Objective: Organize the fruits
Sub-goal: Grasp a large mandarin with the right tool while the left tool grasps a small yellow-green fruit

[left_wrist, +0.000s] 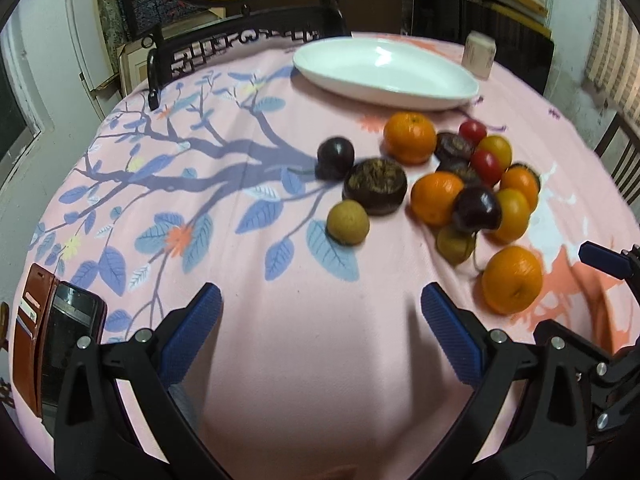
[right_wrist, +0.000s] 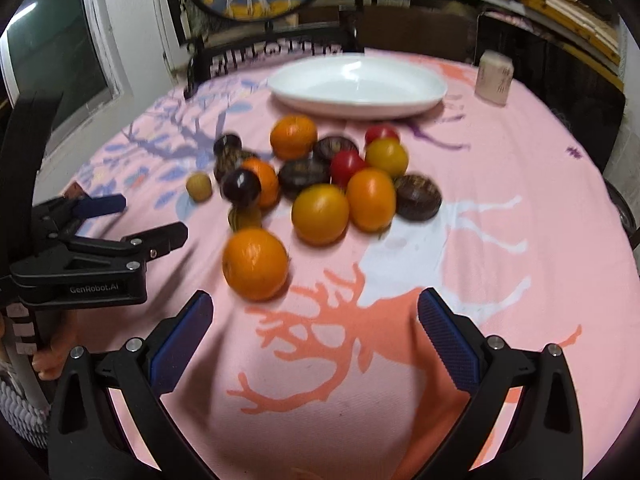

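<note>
Nearest, left gripper [left_wrist: 320, 312] and right gripper [right_wrist: 314, 320] hover over the cloth [right_wrist: 500, 280], jaws wide, empty. Orange [right_wrist: 255, 264] lies at 11 o'clock of right gripper. Fruit pile [right_wrist: 320, 176] beyond; empty dish [right_wrist: 356, 84] at 12, farthest.

The left tool [left_wrist: 320, 312] hangs low with its blue-padded fingers [left_wrist: 192, 320] spread wide and nothing between them. The right tool [right_wrist: 316, 320] is likewise agape and empty, level with it. From the right wrist view, the left tool [right_wrist: 120, 220] shows side-on at the left edge, a hand [right_wrist: 52, 356] gripping its handle below.
</note>
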